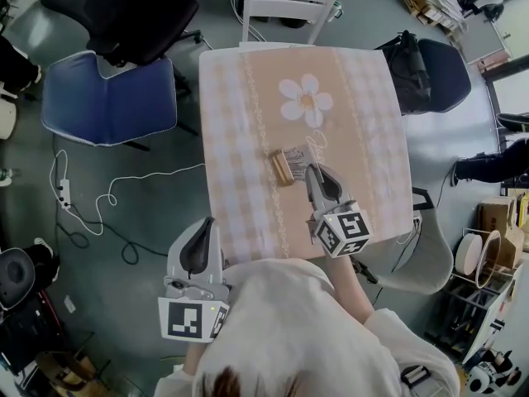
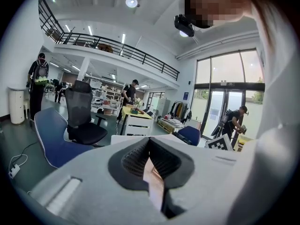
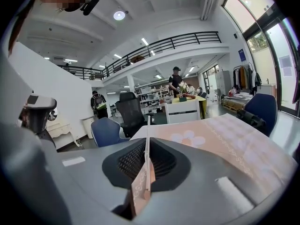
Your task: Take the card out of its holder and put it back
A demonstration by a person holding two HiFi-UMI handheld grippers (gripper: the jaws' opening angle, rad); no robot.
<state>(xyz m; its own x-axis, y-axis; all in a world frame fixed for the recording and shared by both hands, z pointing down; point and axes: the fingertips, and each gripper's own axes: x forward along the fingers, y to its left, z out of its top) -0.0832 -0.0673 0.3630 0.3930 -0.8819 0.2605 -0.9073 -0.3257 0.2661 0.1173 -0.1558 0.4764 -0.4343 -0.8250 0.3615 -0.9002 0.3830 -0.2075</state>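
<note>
Square table [image 1: 248, 98] under a checked cloth with a flower print. The left gripper [image 1: 203, 240] has its jaws closed on nothing and hangs off the table's near-left corner, well apart from the work. The right gripper [image 1: 313, 172] reaches over the cloth, its pads clamped on the card [image 3: 148, 132], which stands edge-on between them. The wooden card holder [image 1: 283, 169] lies just beside the right fingertips, on their left — the right hand is plainly the nearer. Whether the card's far edge sits in the holder's slot cannot be told — the jaws cover that junction.
</note>
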